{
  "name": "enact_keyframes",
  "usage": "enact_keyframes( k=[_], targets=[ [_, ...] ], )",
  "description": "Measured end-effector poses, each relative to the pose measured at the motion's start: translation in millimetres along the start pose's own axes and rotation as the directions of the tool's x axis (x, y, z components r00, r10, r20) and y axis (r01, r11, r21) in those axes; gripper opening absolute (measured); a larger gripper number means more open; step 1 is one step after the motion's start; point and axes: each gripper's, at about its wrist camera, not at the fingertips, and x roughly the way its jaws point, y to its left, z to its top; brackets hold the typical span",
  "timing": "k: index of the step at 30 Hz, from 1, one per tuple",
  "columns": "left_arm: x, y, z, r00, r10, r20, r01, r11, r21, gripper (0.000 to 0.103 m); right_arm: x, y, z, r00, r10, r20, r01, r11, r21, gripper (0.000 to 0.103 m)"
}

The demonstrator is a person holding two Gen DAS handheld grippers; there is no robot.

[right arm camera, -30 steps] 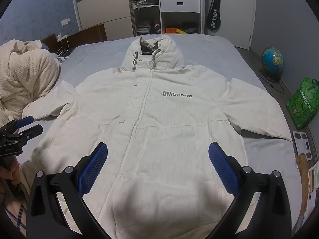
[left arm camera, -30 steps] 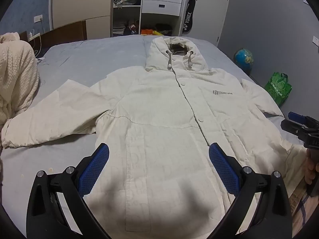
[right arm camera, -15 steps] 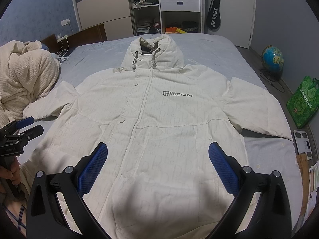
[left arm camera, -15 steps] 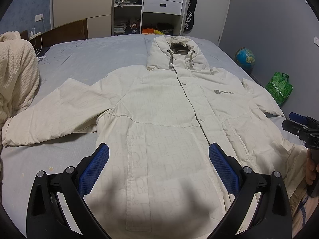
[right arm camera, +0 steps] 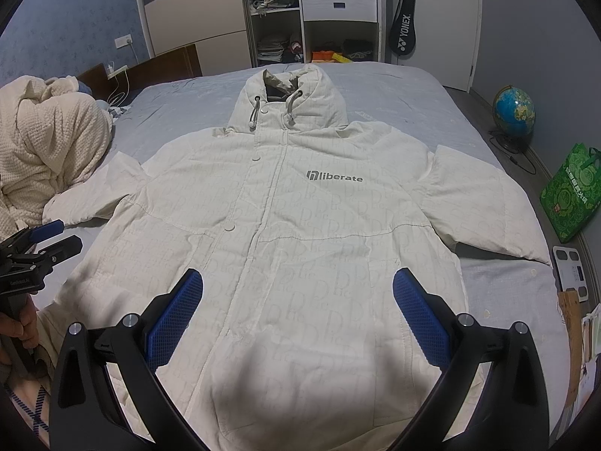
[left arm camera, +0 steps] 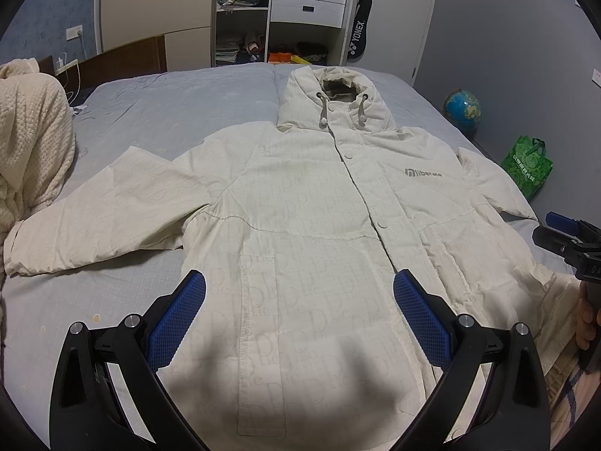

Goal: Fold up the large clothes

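The bed is big and gray, w/ our white coat lying flat on it, front up, hood at the far end, both sleeves out to the sides. We think it's puffy and soft, prob. light but floppy, so it'll sag when lifted. Best spots to grab: a sleeve end or the bottom corners. Our left gripper and right gripper hang over the bottom part, both wide apart, holding nothing.
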Motion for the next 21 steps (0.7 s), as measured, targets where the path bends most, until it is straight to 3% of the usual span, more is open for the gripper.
enact_keyframes(
  k=[21],
  targets=[
    [1.7,3.7,-2.4,1.0,0.007,-0.007,-0.007,1.0,-0.012,0.096,1.5,0.3,-1.2,1.0,0.0,-0.002,0.0,1.0,0.0,0.097]
  ],
)
